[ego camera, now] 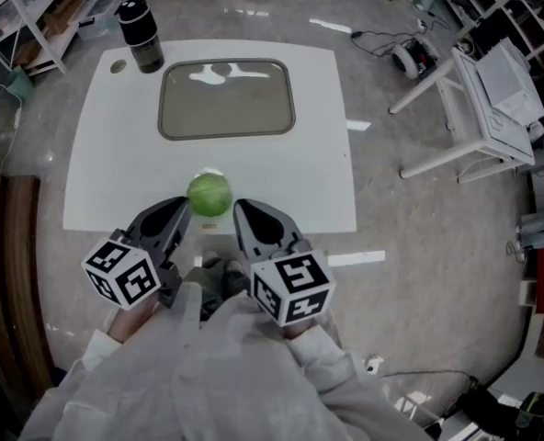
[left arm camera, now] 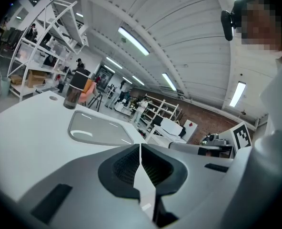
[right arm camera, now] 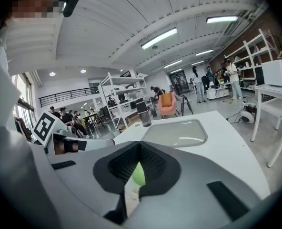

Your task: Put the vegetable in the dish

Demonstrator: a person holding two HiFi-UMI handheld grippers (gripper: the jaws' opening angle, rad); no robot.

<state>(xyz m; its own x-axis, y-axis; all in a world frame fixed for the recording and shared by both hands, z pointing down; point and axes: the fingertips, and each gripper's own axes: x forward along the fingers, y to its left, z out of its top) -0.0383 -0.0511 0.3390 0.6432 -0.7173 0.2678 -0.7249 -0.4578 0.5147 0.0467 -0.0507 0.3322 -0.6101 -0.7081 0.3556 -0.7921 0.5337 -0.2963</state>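
Observation:
A round green vegetable lies on the white table near its front edge. The grey rectangular dish lies empty further back. In the head view my left gripper sits just left of the vegetable and my right gripper just right of it, both low at the table's edge. Both have their jaws together with nothing held. In the right gripper view a sliver of the vegetable shows behind the shut right gripper, with the dish beyond. The left gripper looks toward the dish.
A black bottle stands at the table's back left corner, next to a small round hole. A white side desk stands to the right, with cables and a round device on the floor. Shelving lines the far left.

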